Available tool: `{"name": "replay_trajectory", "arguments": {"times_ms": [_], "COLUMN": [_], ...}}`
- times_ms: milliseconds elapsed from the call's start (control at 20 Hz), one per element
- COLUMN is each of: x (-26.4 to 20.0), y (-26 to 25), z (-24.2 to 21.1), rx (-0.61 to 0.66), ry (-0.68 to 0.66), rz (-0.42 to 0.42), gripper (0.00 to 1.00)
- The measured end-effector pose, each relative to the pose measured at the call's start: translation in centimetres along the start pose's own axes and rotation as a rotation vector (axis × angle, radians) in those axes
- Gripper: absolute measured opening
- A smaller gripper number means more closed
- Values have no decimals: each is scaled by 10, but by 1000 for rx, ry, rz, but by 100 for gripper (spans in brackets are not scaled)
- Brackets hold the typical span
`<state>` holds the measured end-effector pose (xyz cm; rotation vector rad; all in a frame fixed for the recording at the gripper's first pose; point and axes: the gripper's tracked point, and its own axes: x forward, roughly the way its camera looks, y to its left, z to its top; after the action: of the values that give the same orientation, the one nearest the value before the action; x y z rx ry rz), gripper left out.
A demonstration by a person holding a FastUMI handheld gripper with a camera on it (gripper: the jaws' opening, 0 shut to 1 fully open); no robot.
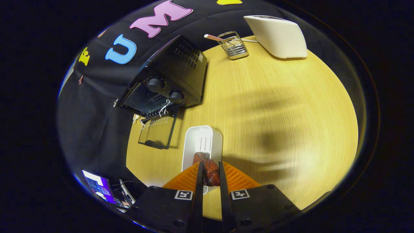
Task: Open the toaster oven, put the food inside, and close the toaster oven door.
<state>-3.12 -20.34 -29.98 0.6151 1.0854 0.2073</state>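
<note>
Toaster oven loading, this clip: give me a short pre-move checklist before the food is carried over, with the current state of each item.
1. Toaster oven door open: ok, the glass door is folded down toward the table.
2. Food held: ok, the brown piece sits between the gripper fingers, both pressing on it.
3. Food clear of the white tray: cannot tell, it is still over the tray's near end.
4. Rack inside free to receive food: cannot tell, the interior is dark.
5. Path from tray to oven door: ok, bare table lies between them.
</note>
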Motion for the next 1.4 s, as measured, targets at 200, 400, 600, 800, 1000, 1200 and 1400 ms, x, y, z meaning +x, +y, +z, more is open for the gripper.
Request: {"name": "replay_trajectory", "arguments": {"times_ms": [200,400,600,800,1000,1200,1400], "x": [-9,-31,-49,-54,-47,-29,-1], "y": [7,19,50,98,147,192,218], "z": [1,8,11,5,-1,1,18], "rx": [17,44,79,148,175,238,310], "ry": [-21,-101,-189,-259,-349,-421,-467], "rz": [-8,-40,-43,8,47,108,146], "gripper": [16,14,14,14,14,14,14]}}
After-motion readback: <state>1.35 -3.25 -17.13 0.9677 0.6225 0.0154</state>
